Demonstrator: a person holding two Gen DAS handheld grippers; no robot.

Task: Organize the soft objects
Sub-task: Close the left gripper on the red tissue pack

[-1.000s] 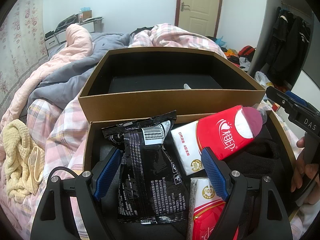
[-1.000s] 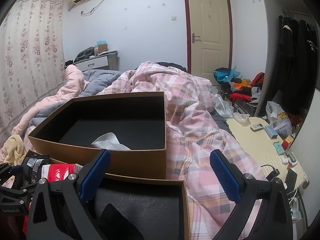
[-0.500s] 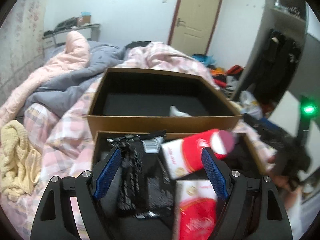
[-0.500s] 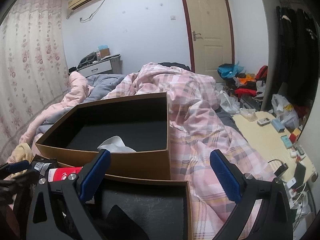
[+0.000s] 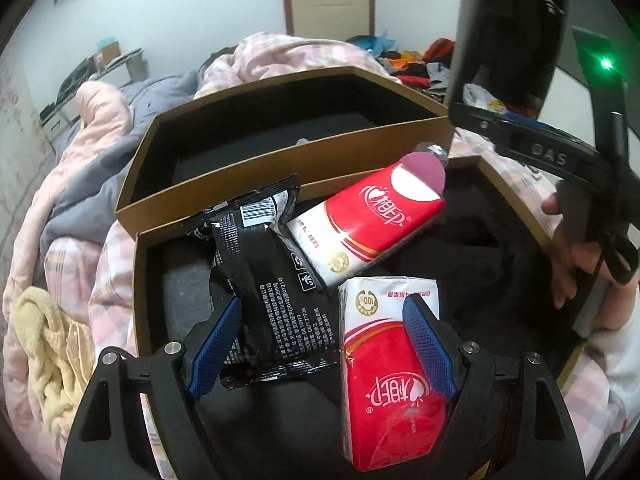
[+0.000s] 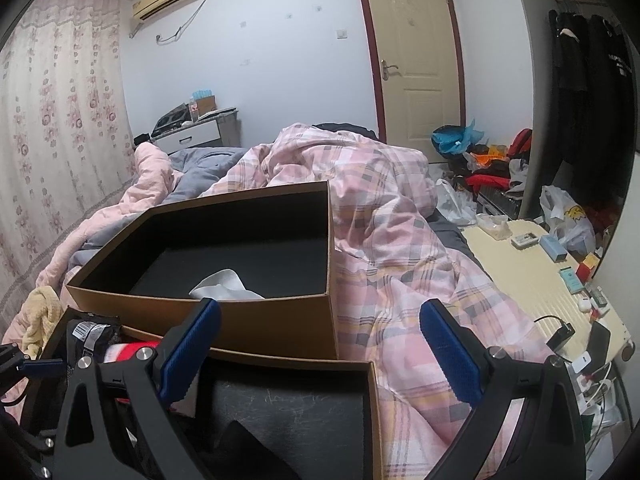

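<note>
Near box (image 5: 138, 280): black snack packet (image 5: 264, 276), two red tissue packs (image 5: 364, 224), awaiting sorting. My left gripper (image 5: 320, 344) spread, probably choosing; right gripper (image 6: 320, 352) spread, empty.

Red-and-white tissue packs (image 5: 394, 384); black snack bag (image 5: 264, 296); brown box (image 6: 256, 320); pink plaid quilt (image 6: 384, 216); blue-padded claw (image 5: 320, 344).

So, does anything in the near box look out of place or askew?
Yes. One red tissue pack lies tilted, its far end propped on the near box's back edge. The black snack packet is crumpled beside it.
</note>
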